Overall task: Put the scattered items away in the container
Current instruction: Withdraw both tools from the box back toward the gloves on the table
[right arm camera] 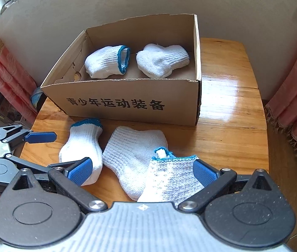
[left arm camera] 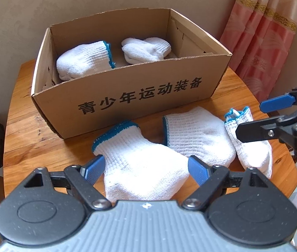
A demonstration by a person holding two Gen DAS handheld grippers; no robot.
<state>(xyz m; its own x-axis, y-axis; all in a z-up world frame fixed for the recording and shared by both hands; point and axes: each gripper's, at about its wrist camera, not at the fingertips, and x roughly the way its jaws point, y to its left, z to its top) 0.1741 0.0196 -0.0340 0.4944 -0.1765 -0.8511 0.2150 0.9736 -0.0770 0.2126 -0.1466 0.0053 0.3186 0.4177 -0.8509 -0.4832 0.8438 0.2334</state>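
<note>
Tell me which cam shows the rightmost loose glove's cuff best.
Right wrist: the rightmost glove lies between the open right gripper fingers, blue cuff edge facing the lens. Left wrist shows that glove off to the side, partly behind the right gripper's finger.

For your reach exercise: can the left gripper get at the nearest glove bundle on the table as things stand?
Probably yes: the left gripper is open, its jaws either side of the nearest glove bundle, with nothing lying on top.
</note>
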